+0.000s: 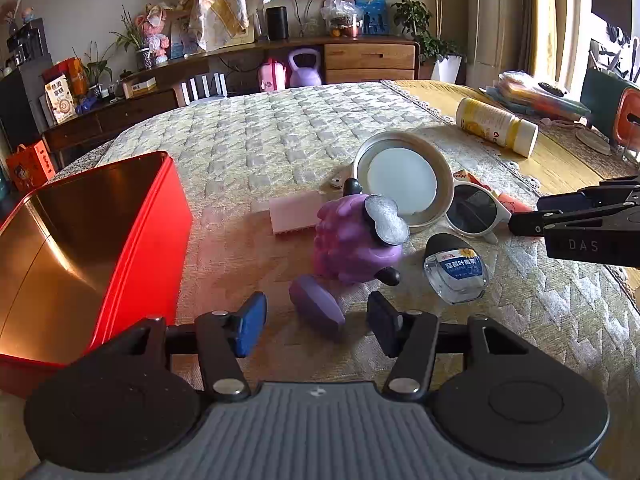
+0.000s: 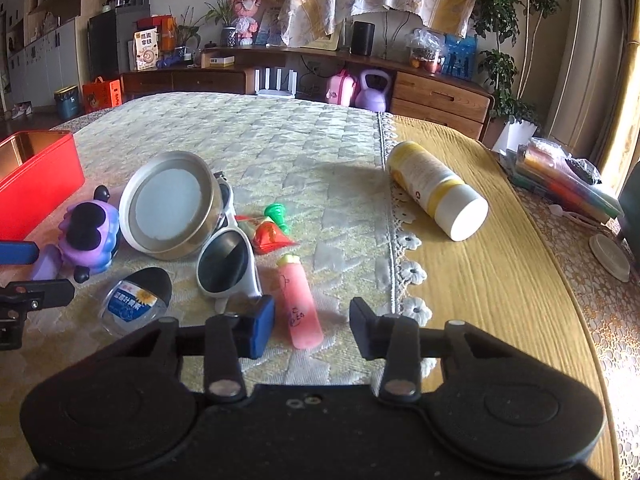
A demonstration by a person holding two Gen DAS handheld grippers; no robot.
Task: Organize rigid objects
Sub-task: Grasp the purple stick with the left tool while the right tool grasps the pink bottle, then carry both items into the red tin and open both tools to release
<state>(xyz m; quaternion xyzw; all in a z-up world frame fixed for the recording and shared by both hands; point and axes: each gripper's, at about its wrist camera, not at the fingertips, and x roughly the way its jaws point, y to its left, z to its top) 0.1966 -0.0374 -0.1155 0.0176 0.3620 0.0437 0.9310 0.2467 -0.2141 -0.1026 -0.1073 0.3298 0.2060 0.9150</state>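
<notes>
red tin (image 1: pixel 152 240) left, tablecloth edge (image 2: pixel 390 216) right

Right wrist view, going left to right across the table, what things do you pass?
Red tin → purple toy → round metal lid → white sunglasses → pink tube → yellow-and-white bottle → stack of coloured packets.

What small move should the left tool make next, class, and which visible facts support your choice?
Probably ease the left tool forward and close on the small purple piece. That piece lies between its open fingers, not yet pressed by either pad, and the open red tin sits close by on the left, ready to receive it. The right tool likewise straddles the pink tube.
</notes>
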